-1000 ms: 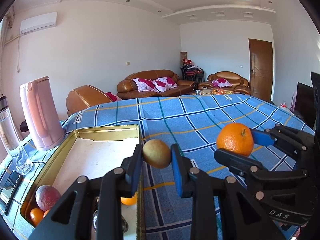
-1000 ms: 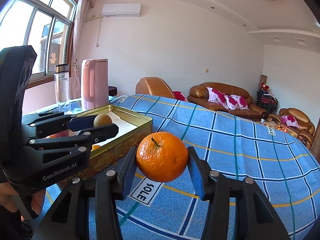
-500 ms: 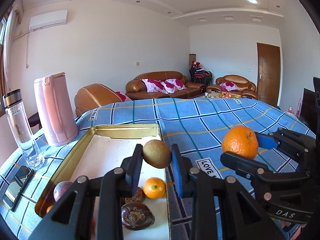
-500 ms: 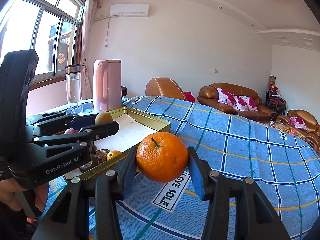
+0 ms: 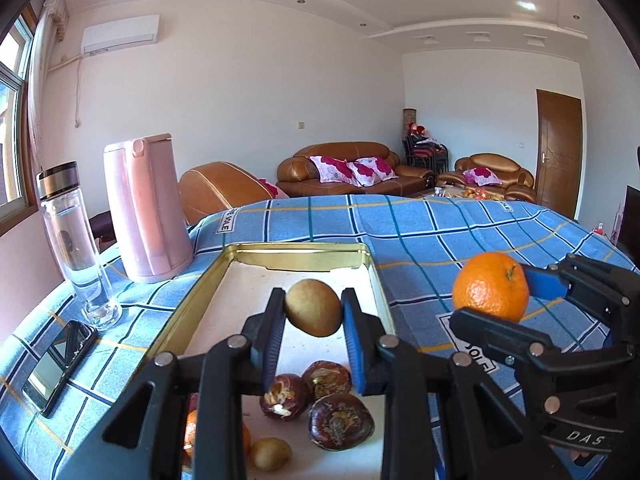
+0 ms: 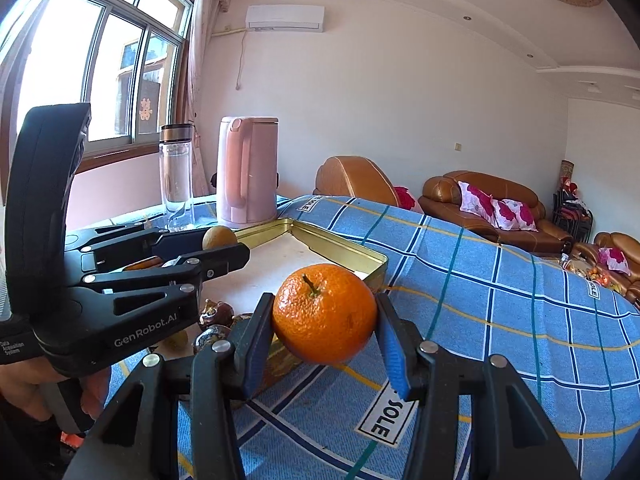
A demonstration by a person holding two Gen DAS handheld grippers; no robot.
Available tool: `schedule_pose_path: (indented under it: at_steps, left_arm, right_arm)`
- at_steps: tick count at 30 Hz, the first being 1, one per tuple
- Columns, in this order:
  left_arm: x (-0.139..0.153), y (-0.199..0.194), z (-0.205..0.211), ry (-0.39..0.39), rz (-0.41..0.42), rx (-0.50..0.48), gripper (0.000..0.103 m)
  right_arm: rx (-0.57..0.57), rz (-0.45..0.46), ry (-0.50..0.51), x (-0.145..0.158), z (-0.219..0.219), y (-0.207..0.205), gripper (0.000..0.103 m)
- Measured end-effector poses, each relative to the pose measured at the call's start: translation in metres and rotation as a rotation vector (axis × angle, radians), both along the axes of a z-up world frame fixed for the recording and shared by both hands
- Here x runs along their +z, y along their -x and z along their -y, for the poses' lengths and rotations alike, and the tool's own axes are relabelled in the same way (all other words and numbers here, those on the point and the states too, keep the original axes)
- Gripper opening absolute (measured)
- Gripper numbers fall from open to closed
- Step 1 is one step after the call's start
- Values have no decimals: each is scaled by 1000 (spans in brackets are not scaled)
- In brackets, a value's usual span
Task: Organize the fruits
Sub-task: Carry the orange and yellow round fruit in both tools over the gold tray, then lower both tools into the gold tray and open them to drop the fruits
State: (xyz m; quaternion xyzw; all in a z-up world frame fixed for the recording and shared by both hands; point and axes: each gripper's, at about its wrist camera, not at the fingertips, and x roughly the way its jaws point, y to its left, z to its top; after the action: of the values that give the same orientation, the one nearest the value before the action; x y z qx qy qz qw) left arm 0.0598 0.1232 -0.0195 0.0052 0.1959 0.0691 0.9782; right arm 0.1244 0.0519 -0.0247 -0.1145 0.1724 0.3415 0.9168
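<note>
Left tool (image 5: 313, 322) clamps a kiwi (image 5: 313, 307) above the gold tray (image 5: 370, 276); right tool (image 6: 325, 334) pinches an orange (image 6: 325, 313) that could roll off the desk if released outside the rim.

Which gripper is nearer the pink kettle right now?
Left. The left gripper, clamping a brown fruit, is over the gold tray next to the pink kettle. The right gripper, clamping the orange, is beyond the tray's far side.
</note>
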Motion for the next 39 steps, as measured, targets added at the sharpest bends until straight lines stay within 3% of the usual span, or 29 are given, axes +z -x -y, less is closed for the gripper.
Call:
schedule_pose_path:
  at_steps: [14, 39]
  left_arm:
    - [-6, 6, -38, 27, -12, 82, 29]
    - [-16, 12, -68, 52, -43, 130, 29]
  right_arm:
    - [70, -3, 29, -1, -38, 3, 51]
    - [130, -42, 72, -11, -79, 2, 51]
